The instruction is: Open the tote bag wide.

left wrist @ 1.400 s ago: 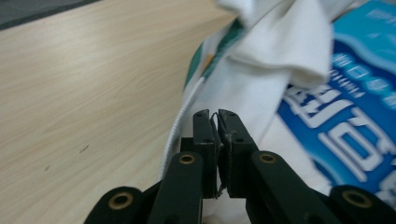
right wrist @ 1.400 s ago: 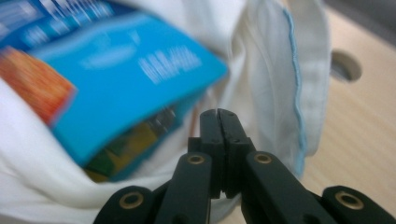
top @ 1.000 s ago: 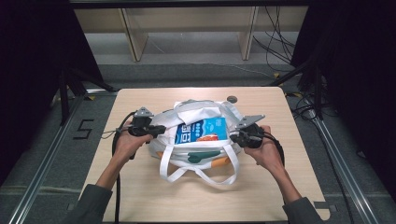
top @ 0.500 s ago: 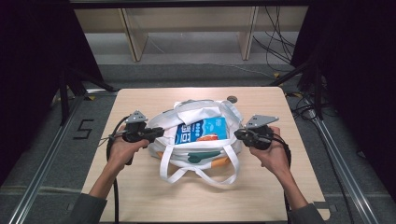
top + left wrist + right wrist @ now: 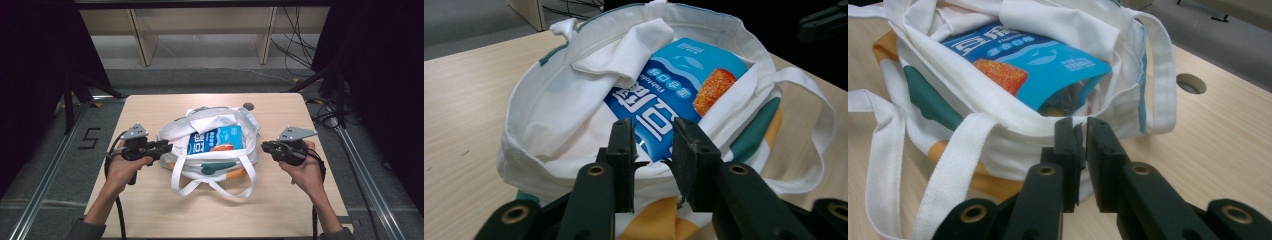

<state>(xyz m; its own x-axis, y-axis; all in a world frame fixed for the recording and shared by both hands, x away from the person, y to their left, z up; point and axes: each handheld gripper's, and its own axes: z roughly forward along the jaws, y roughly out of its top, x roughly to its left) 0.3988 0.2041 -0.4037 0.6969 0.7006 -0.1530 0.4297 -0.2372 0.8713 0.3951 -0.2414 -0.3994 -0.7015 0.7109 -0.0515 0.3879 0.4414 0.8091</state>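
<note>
A white tote bag (image 5: 215, 167) with green and orange patches lies in the middle of the table, mouth open. A blue snack packet (image 5: 217, 139) sticks out of it. My left gripper (image 5: 167, 146) hovers just off the bag's left rim. Its jaws have just been opening, with a clear gap and nothing between them in the left gripper view (image 5: 653, 137), where the bag (image 5: 549, 115) and packet (image 5: 674, 95) lie beyond. My right gripper (image 5: 265, 146) sits off the bag's right side. Its jaws (image 5: 1081, 127) have just been opening to a narrow gap, holding nothing, near the bag (image 5: 1013, 145).
The bag's long handles (image 5: 210, 187) trail toward the table's near edge. A round hole (image 5: 248, 106) is cut in the tabletop (image 5: 150, 210) behind the bag. Wooden shelf frames (image 5: 145, 40) stand on the floor beyond the table.
Both hands have drawn outward and slightly up, away from the bag's sides. Both grippers let go of the rim they pinched, and their jaws parted.
</note>
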